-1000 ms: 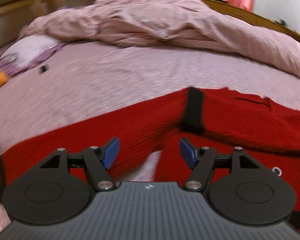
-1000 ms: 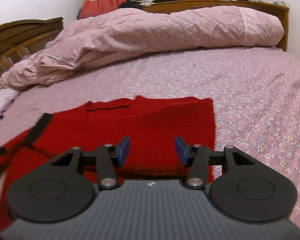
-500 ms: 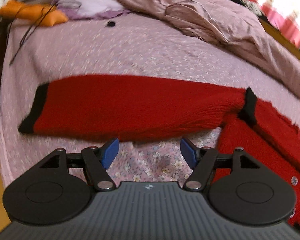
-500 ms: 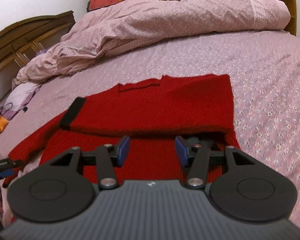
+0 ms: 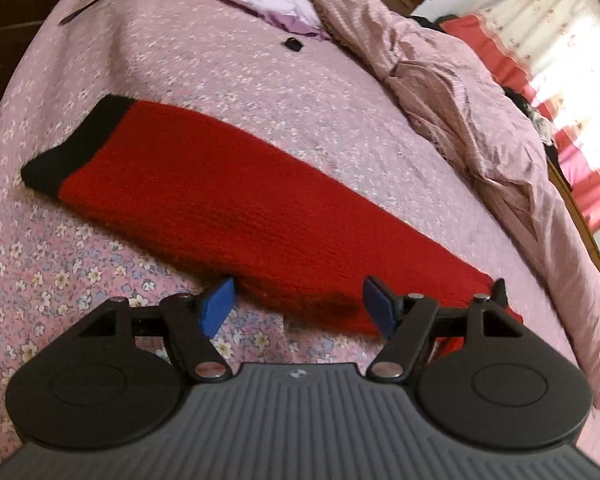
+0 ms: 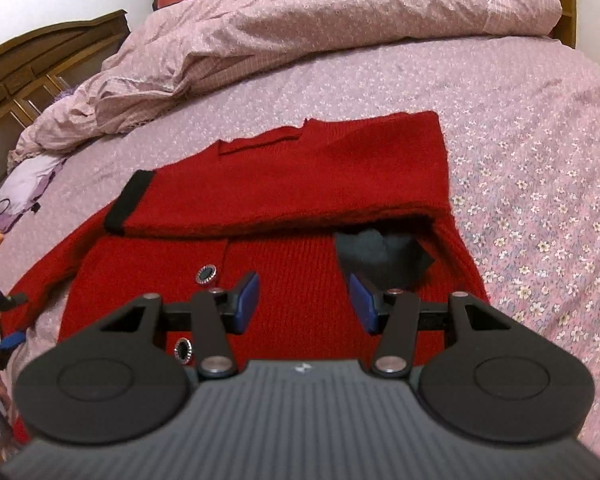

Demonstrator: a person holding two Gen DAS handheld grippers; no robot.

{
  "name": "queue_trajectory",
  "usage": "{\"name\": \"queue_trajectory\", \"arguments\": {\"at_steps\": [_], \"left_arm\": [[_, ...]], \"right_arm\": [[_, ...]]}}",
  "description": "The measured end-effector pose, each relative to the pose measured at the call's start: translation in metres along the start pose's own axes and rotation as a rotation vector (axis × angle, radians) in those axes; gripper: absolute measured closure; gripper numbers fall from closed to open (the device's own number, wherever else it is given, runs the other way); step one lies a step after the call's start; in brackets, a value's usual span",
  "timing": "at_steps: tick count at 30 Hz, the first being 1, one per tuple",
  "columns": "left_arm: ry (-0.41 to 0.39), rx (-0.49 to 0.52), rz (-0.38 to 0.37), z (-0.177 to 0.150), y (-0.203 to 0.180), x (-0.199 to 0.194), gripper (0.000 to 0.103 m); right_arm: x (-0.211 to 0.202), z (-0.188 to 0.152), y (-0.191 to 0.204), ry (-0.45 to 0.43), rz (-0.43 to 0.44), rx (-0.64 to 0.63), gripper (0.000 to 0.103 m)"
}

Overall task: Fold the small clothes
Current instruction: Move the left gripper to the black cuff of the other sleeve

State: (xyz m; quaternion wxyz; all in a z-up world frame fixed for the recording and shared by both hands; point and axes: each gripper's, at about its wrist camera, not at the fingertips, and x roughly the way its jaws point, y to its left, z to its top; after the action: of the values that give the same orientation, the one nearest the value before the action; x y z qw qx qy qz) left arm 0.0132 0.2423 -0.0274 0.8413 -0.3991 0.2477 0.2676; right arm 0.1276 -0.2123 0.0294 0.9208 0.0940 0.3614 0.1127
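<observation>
Cardigan: We found the red knit cardigan (image 6: pixel 308 208) spread flat on the floral bedsheet (image 6: pixel 540 184), front upward with its round buttons (image 6: pixel 206 274) showing.
Folded sleeve: One sleeve lay across the chest, its black cuff (image 6: pixel 129 202) pointing left; we judged it had been laid there to narrow the garment for folding.
Unfolded sleeve: The other sleeve (image 5: pixel 240 204) stretched out straight across the sheet, black cuff (image 5: pixel 74 148) at the far end, not yet brought in.
Left gripper: Our left gripper (image 5: pixel 298 306) hovered low beside that sleeve's near edge, fingers spread apart and gripping nothing, probably lined up to pick it up.
Right gripper: Our right gripper (image 6: pixel 304 300) hung over the cardigan's body, angled downward, likewise spread and empty.
</observation>
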Motion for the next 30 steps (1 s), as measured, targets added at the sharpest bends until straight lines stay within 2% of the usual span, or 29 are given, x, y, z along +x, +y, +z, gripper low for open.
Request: {"name": "queue_trajectory", "arguments": {"at_steps": [8, 13, 18, 23, 28, 29, 30], "left_arm": [[-0.009, -0.008, -0.006, -0.009, 0.001, 0.001, 0.027], [-0.070, -0.045, -0.017, 0.000, 0.005, 0.006, 0.028], [-0.138, 0.027, -0.026, 0.009, 0.001, 0.002, 0.042], [-0.118, -0.011, -0.023, 0.017, 0.005, 0.012, 0.043], [-0.122, 0.004, -0.006, 0.025, 0.000, 0.022, 0.043], [-0.126, 0.007, -0.010, 0.028, -0.002, 0.022, 0.048], [-0.133, 0.014, -0.012, 0.031, -0.003, 0.022, 0.058]], "right_arm": [[0.001, 0.000, 0.005, 0.004, -0.002, -0.017, 0.051], [0.000, 0.000, 0.006, 0.006, -0.001, -0.020, 0.051], [-0.002, 0.000, 0.004, 0.000, -0.005, -0.017, 0.050], [0.000, 0.000, 0.004, 0.006, -0.007, -0.010, 0.050], [0.001, 0.000, 0.010, 0.012, 0.001, -0.029, 0.051], [0.000, 0.000, 0.011, 0.012, 0.002, -0.032, 0.050], [0.000, 0.000, 0.011, 0.011, 0.002, -0.034, 0.050]]}}
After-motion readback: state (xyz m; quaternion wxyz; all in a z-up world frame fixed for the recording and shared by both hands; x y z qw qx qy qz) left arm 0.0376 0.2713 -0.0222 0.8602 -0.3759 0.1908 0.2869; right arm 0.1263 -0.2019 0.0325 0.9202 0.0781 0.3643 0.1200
